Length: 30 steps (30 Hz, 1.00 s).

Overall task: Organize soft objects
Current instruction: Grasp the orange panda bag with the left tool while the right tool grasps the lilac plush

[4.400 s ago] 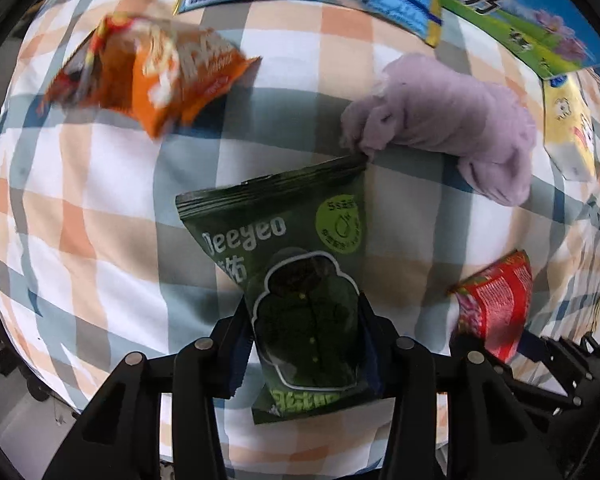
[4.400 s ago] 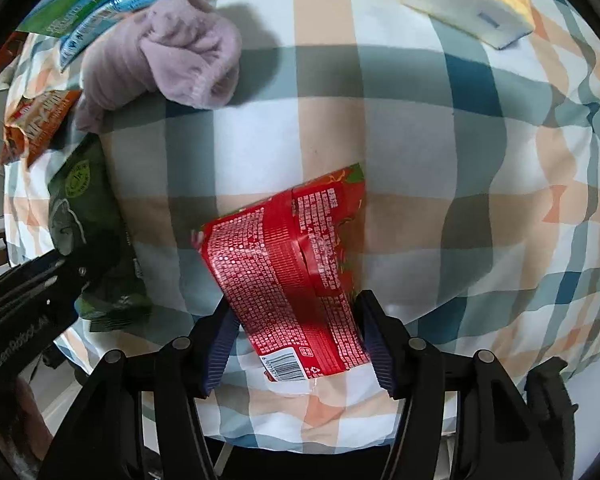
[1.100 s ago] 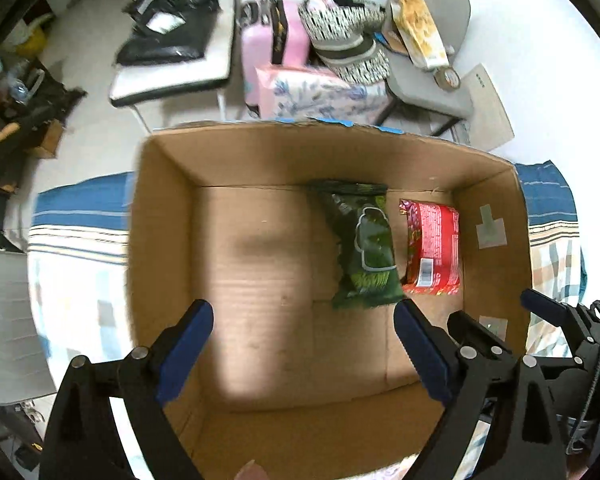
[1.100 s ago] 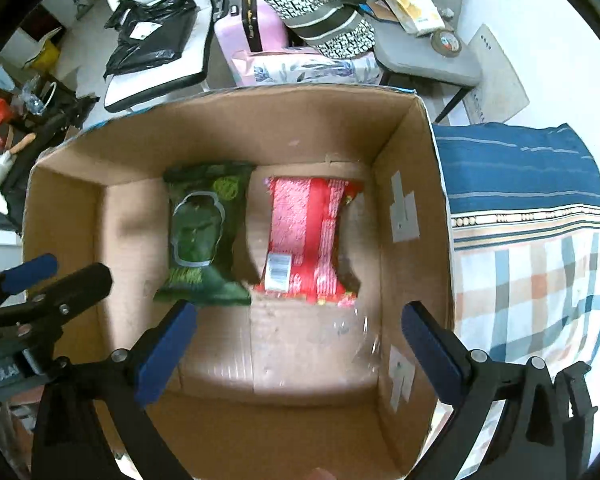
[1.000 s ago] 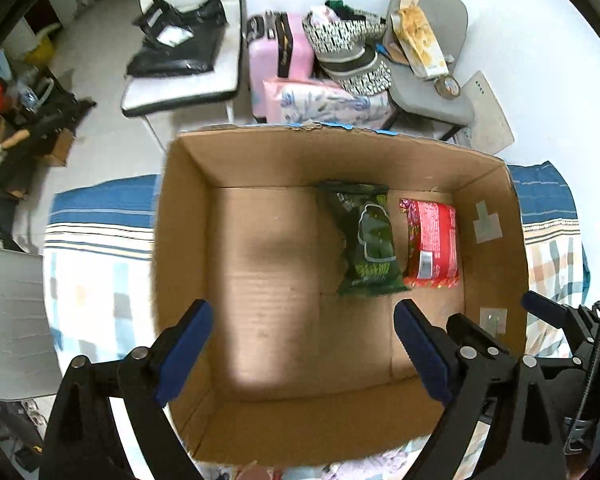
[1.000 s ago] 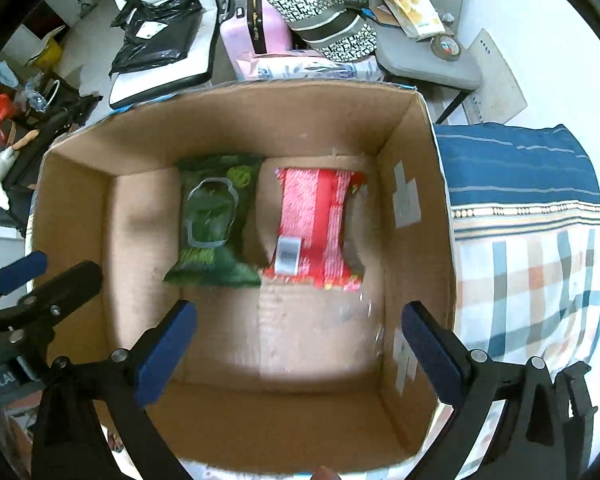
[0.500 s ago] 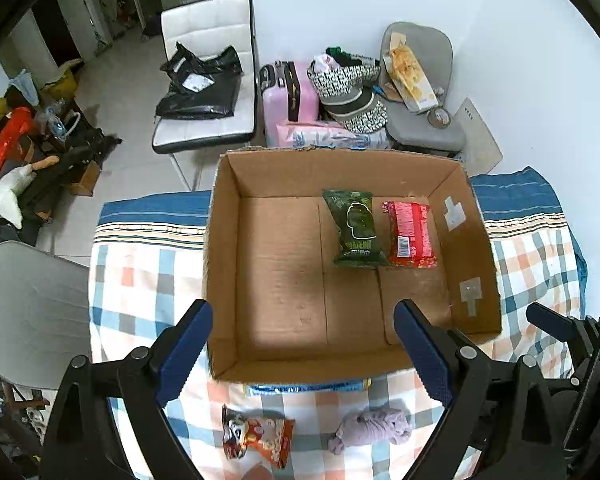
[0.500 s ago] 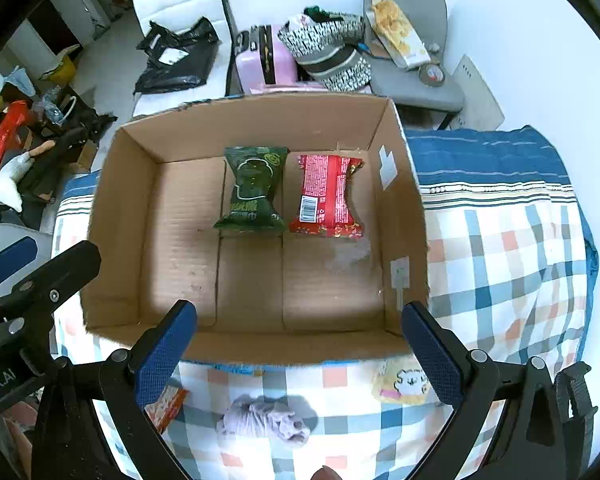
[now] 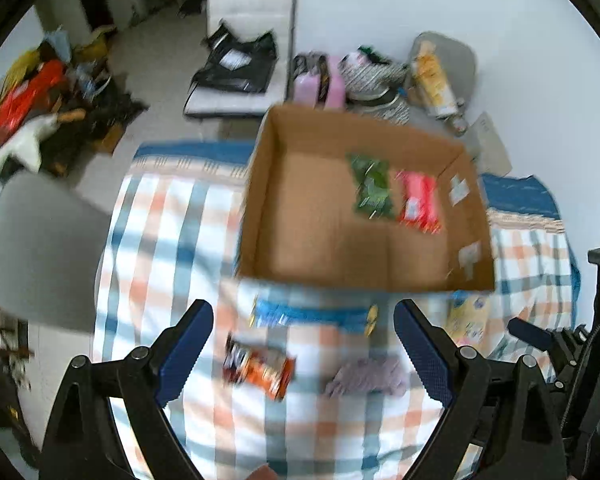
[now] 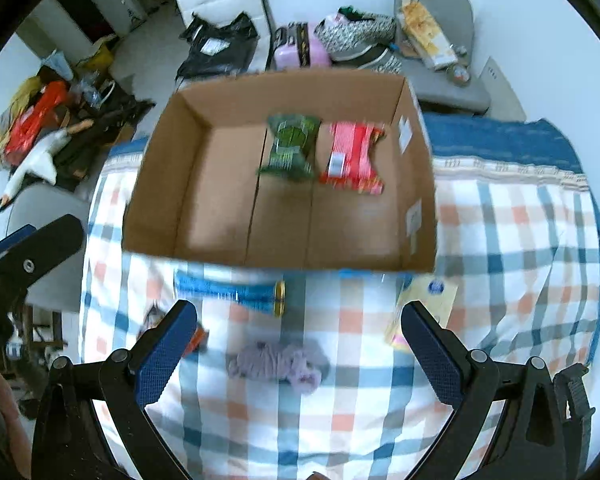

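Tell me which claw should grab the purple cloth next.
Right, probably. The purple cloth lies centred between the open right claw; in the left wrist view it sits off to the right of the open left claw, nearer the orange snack bag.

blur: orange packet (image 9: 260,368) print unreadable | hidden: blue packet (image 10: 232,290) far edge under box (image 10: 220,256)

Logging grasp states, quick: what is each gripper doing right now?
Left gripper: open, holding nothing.
Right gripper: open, holding nothing.

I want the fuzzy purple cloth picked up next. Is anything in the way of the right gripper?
Nothing visible is. The open right gripper hangs above the purple cloth, which lies alone on the checked blanket.
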### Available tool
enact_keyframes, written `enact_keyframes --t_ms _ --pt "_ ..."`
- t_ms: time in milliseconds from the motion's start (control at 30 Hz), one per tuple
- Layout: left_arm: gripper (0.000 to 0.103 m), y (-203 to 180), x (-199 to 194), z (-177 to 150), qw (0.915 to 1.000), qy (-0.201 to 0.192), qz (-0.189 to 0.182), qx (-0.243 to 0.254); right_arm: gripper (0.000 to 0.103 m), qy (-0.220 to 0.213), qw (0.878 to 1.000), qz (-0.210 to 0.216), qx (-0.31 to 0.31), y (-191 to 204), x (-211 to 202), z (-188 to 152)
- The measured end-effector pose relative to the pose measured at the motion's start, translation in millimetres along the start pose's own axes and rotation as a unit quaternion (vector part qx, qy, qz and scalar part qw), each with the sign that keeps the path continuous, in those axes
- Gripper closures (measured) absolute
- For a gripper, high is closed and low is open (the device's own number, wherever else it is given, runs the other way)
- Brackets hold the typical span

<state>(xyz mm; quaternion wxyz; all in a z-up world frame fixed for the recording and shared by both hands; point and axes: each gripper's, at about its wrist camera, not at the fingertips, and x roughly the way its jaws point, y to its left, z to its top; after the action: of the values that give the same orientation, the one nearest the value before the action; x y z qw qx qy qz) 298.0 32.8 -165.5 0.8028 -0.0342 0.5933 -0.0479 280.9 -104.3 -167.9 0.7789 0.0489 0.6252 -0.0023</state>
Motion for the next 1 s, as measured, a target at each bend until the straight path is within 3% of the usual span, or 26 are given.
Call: enact_keyframes --t_ms 100,233,400,600,633,667,833,1000 --pt "0.01 18 20 -26 0.9989 0.037 0.009 -0.029 0.0 0.022 0.999 0.002 -0.045 10 18 -19" --pt "0.01 37 52 -68 0.9937 0.086 0.029 -0.065 0.001 0.055 0.988 -0.02 -0.143 33 53 -43" --pt "0.01 58 85 -108 0.9834 0.139 0.035 -0.112 0.015 0.116 0.959 -0.048 -0.255 58 112 -72" --pt "0.01 82 104 -119 0.9716 0.158 0.03 -0.173 0.025 0.166 0.927 -0.075 -0.328 70 173 -88" --pt "0.01 87 107 -116 0.9695 0.16 0.027 -0.184 0.03 0.176 0.926 -0.073 -0.325 69 180 -89" --pt "0.01 91 110 -114 0.9675 0.161 0.022 -0.194 0.042 0.185 0.927 -0.062 -0.32 68 184 -90" --pt "0.01 109 129 -103 0.9495 0.171 -0.033 -0.261 0.052 0.208 0.953 -0.016 -0.218 42 183 -86" --pt "0.01 116 160 -88 0.9373 0.19 -0.054 -0.287 0.052 0.214 0.975 0.042 -0.031 -12 177 -74"
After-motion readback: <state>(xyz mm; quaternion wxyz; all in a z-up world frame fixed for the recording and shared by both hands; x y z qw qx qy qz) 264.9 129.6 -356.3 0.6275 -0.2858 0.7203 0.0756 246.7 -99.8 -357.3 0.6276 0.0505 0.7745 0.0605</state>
